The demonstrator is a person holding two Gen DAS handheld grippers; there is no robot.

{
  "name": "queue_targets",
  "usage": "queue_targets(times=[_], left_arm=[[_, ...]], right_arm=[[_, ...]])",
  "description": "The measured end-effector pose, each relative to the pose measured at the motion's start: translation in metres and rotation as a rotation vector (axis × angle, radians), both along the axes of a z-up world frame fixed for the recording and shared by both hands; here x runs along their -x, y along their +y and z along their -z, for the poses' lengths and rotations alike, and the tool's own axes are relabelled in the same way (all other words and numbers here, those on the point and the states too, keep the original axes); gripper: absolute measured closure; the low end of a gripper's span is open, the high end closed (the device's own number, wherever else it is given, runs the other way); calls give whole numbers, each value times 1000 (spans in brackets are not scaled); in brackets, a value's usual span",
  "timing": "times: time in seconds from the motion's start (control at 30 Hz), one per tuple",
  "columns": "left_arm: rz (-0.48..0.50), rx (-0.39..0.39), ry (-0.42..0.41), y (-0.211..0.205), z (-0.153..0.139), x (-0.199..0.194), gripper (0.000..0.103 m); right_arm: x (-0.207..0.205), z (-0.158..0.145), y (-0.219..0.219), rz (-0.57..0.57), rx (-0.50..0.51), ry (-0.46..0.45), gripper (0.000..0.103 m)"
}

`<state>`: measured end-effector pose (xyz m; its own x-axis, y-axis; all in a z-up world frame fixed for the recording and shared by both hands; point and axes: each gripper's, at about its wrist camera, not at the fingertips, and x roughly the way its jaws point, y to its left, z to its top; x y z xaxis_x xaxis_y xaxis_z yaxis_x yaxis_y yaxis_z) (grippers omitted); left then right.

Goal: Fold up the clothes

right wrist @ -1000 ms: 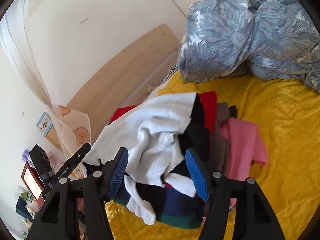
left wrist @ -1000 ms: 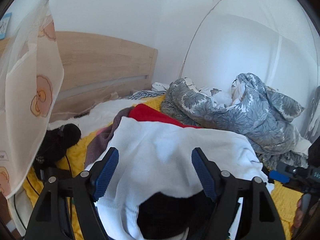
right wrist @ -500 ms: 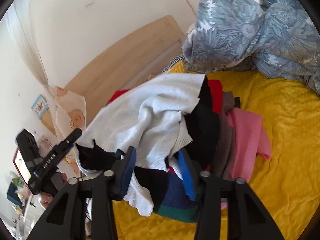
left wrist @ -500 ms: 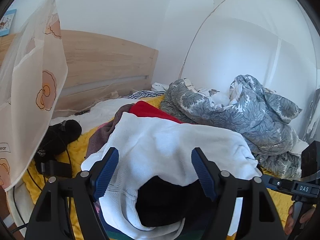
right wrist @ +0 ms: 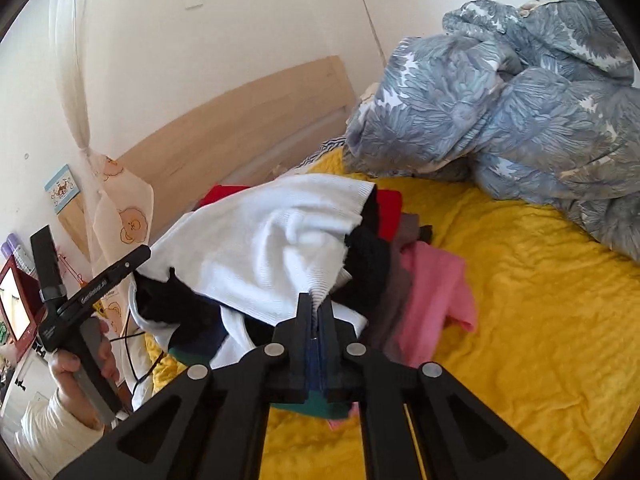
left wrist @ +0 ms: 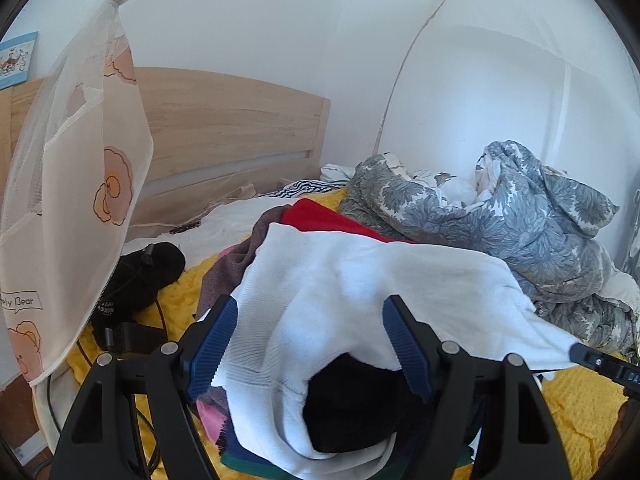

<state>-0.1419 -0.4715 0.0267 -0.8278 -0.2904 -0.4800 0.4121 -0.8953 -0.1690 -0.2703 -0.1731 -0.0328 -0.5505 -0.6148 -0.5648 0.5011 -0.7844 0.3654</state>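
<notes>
Right gripper pinching the white sweater, left one wide open

My right gripper [right wrist: 319, 312] has its fingers pressed together on the white sweater [right wrist: 272, 240] hem; my left gripper [left wrist: 310, 344] hangs spread over it. The sweater tops the clothes pile [right wrist: 432, 280] on the yellow blanket [right wrist: 520, 300], floral duvet [right wrist: 520, 100] beyond.

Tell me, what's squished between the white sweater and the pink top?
In the right wrist view, a black garment and a brownish one lie between the white sweater and the pink top.
</notes>
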Motion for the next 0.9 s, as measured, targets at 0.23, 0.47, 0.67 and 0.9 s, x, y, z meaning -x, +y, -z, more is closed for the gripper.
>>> queue_targets(times=[0.23,0.47,0.67,0.9], left_arm=[[-45,-29,127,-19,-24,-24,24],[-53,26,113,-24,-51,-9,24],[-81,178,12,10,-51,51,24],[-164,328,-259,16,20,116,22]], right_arm=[[1,0,8,-6,-72,-20,100],[-3,-9,30,129,-114,-12,94],[15,-67,-57,92,-17,200,35],[66,-24,-169,55,-132,124,35]])
